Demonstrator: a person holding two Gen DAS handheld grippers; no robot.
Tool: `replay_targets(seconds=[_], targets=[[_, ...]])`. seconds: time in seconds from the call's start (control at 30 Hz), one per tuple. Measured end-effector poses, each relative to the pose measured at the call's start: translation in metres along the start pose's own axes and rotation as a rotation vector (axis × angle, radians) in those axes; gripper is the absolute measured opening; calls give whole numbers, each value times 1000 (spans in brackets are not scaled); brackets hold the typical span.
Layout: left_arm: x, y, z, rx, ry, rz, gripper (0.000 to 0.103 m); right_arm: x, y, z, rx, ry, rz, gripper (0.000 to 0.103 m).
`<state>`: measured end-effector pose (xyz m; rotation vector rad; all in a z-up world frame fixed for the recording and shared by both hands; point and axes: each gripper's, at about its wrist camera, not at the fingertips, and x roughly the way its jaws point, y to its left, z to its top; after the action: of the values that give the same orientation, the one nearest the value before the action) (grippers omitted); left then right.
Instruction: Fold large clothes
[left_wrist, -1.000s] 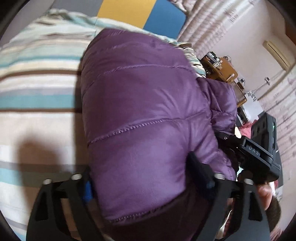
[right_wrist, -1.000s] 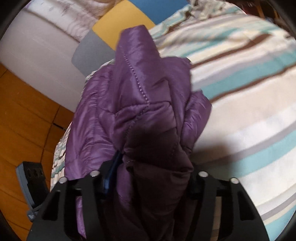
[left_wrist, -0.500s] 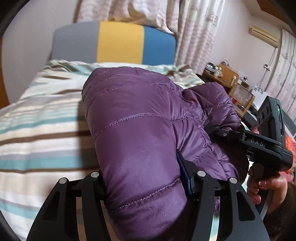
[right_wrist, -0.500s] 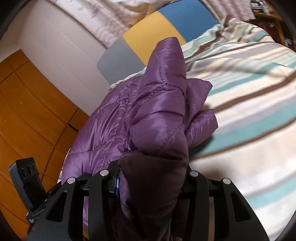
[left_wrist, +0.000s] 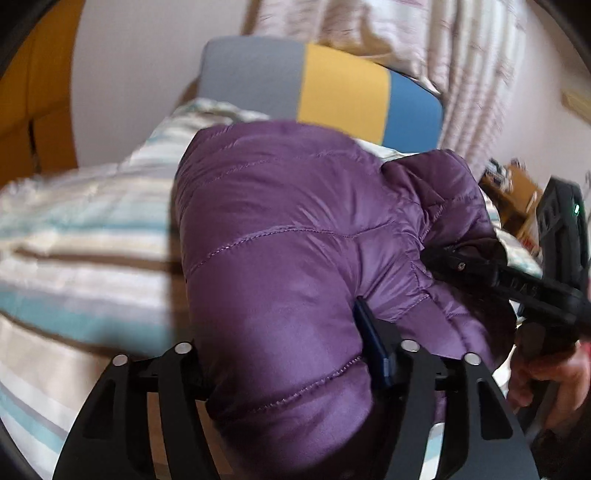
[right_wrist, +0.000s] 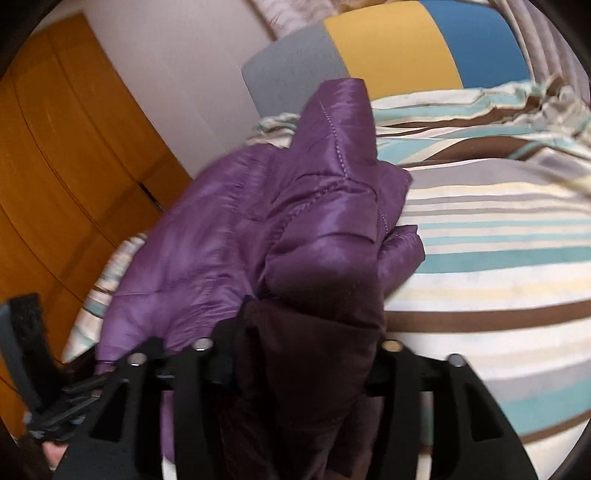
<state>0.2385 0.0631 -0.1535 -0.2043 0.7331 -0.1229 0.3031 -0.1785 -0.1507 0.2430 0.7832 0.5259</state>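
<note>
Carrying the purple quilted puffer jacket bunched above the striped bed — left claw and right claw each pinching a thick wad of it — keeping both level, lowering together, avoiding slack between the grips.

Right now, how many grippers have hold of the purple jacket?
2. The left gripper clamps a bulky fold of the purple jacket near the camera; the right gripper pinches its darker edge over the striped bedspread.
</note>
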Motion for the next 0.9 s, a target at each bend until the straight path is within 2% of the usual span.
replay_targets(seconds=[0.07, 0.2, 0.27, 0.33, 0.43, 0.5, 0.57, 0.67, 0.77, 0.9], targets=[[0, 7, -5, -35, 3, 18, 81, 8, 2, -5, -38, 2, -55, 65], [-10, -5, -2, -8, 2, 100, 90, 1, -2, -13, -39, -12, -57, 68], [-22, -11, 3, -8, -5, 144, 93, -10, 1, -9, -29, -14, -58, 74], [-40, -16, 12, -19, -44, 161, 94, -36, 1, -3, -32, -82, -76, 75], [-53, -18, 32, -49, -104, 158, 98, -71, 0, 10, -23, -189, -102, 74], [-50, -22, 53, -58, -110, 165, 98, -78, 4, 23, -32, -206, -115, 71], [-38, -29, 77, -38, -96, 222, 98, -78, 16, 33, -48, -191, -140, 61], [-15, -34, 101, -33, -68, 258, 98, -55, 26, 50, -67, -156, -154, 60], [17, -27, 117, -49, -13, 295, 98, -23, 33, 67, -84, -106, -204, 60], [54, -11, 110, -87, 76, 309, 98, 15, 25, 67, -60, -57, -243, 60]])
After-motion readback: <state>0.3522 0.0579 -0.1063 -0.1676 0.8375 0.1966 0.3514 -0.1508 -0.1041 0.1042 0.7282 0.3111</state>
